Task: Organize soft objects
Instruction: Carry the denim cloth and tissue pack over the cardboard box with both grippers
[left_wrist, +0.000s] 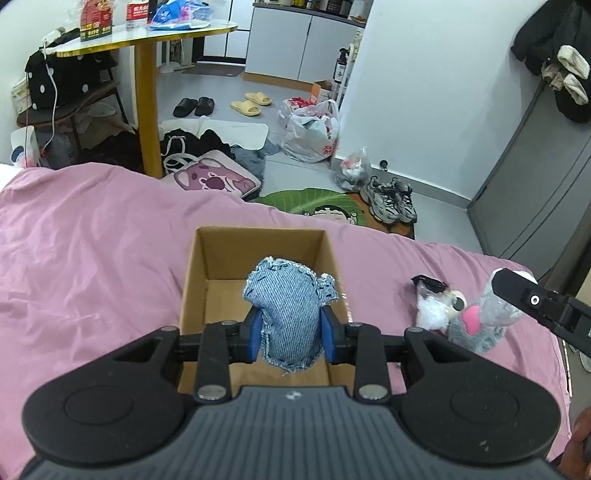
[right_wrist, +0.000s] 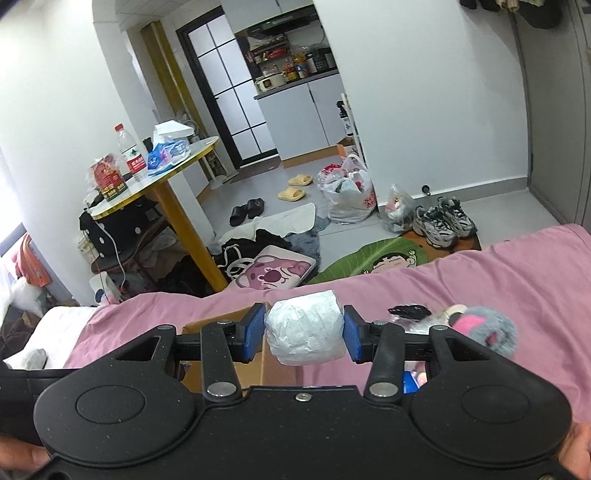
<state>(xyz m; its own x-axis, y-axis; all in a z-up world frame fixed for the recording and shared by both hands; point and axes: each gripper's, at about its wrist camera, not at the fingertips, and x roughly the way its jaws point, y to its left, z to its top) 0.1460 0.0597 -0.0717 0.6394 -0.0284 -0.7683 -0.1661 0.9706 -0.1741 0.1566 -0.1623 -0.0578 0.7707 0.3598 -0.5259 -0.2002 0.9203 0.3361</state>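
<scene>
My left gripper (left_wrist: 291, 334) is shut on a stuffed blue denim pouch (left_wrist: 290, 306), held over the open cardboard box (left_wrist: 194, 280) that stands on the pink bedsheet (left_wrist: 92, 258). In the right wrist view my right gripper (right_wrist: 304, 332) is shut on a white crumpled soft bundle (right_wrist: 304, 328), just right of the box (right_wrist: 221, 321). A grey plush toy with pink patches (left_wrist: 476, 328) (right_wrist: 484, 328) and a small white-and-black toy in clear wrap (left_wrist: 430, 299) lie on the sheet to the right of the box. The right gripper's body (left_wrist: 546, 302) shows at the right edge of the left wrist view.
Beyond the bed's edge the floor holds a pink bear cushion (left_wrist: 212, 177), a green leaf mat (left_wrist: 321, 205), sneakers (left_wrist: 389, 199), plastic bags (left_wrist: 314, 129) and slippers (left_wrist: 251, 103). A yellow-legged table (left_wrist: 147, 74) stands at the left, a grey wardrobe (left_wrist: 535, 184) at the right.
</scene>
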